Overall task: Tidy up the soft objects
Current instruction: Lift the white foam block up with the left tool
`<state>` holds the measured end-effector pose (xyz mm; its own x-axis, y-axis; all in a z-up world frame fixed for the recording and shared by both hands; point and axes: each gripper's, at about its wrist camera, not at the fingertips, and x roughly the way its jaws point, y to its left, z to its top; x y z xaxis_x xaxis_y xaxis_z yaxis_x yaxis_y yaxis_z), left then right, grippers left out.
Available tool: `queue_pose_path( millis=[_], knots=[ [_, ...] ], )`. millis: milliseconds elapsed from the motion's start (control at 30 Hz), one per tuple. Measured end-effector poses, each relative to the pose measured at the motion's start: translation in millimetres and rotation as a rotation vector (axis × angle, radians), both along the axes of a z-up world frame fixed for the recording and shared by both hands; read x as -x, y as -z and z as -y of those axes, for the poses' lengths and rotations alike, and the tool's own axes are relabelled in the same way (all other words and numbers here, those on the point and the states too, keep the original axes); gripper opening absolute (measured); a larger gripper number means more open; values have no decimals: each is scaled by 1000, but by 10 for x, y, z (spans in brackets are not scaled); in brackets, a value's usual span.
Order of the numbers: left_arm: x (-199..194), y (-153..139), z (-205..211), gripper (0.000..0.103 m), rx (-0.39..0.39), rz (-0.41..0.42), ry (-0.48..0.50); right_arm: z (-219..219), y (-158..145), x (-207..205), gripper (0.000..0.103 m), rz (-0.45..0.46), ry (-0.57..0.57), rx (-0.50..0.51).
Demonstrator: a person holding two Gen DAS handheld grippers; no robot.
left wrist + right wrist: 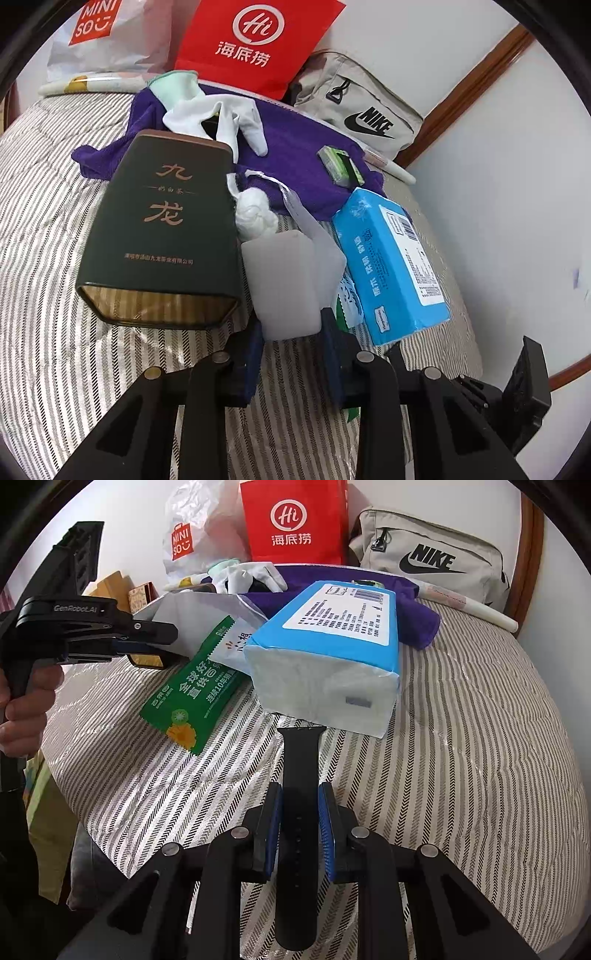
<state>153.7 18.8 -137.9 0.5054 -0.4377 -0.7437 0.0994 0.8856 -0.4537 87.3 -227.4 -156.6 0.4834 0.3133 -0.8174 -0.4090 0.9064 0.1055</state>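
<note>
Striped bedding [461, 738] carries the clutter while the right gripper [300, 830] is clenched mid-length on a limp, light black watch strap [300, 775] pointing at the soft tissue pack [332, 646], and the left gripper [290, 332] pinches a squashy translucent block [282, 280] at its near end.

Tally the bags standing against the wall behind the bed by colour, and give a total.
Red: 1, the Hi paper bag
White: 1, the Miniso plastic bag
Beige: 1, the Nike bag
Total: 3
</note>
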Motion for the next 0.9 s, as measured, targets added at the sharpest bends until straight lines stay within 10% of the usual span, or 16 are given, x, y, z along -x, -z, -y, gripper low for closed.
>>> queue_pose_path(
  millis=[900],
  knots=[
    [787, 44, -919, 32, -34, 59, -84, -132, 4, -71, 32, 6, 78, 34]
  ],
)
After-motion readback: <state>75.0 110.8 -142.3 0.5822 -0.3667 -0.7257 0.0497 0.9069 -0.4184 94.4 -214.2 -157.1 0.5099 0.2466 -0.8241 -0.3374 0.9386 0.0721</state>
